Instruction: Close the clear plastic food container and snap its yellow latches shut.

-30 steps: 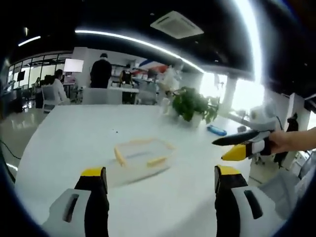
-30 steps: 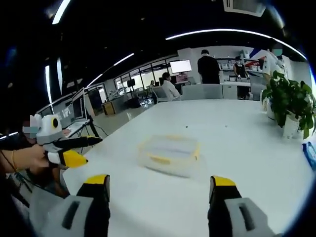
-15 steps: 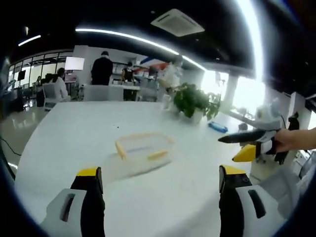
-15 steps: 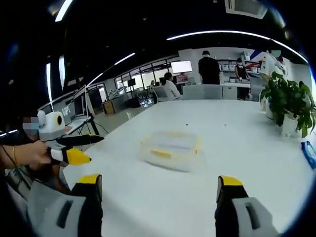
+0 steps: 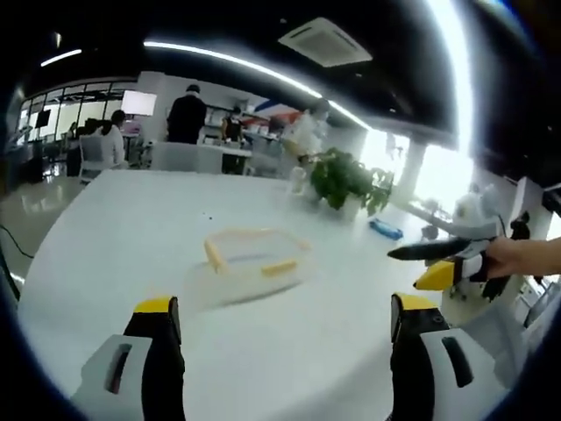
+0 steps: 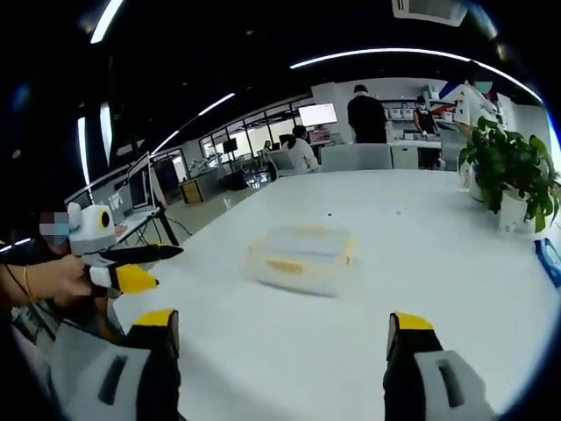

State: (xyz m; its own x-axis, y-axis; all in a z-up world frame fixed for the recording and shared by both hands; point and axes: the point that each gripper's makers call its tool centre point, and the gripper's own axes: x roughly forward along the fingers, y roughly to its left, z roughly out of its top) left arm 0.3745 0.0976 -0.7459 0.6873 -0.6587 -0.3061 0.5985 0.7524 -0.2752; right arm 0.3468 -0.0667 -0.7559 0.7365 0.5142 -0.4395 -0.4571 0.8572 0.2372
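A clear plastic food container (image 5: 250, 263) with yellow latches lies on the white table (image 5: 123, 228), its lid resting on top; the same container (image 6: 302, 259) sits mid-table in the right gripper view. My left gripper (image 5: 279, 317) is open, jaws wide apart, well short of the container. My right gripper (image 6: 279, 331) is likewise open and some way back from it. The right gripper (image 5: 438, 259) enters the left gripper view from the right, held by a hand. The left gripper (image 6: 123, 267) enters the right gripper view from the left, also hand-held.
A potted green plant (image 5: 346, 184) stands beyond the container, plant (image 6: 508, 175) at the far right. A small blue object (image 5: 386, 231) lies near it. Several people (image 5: 187, 114) and desks are in the background beyond the table's far edge.
Both views have shifted slightly with the hands. The container lies where it was, and both grippers remain open and back from it.
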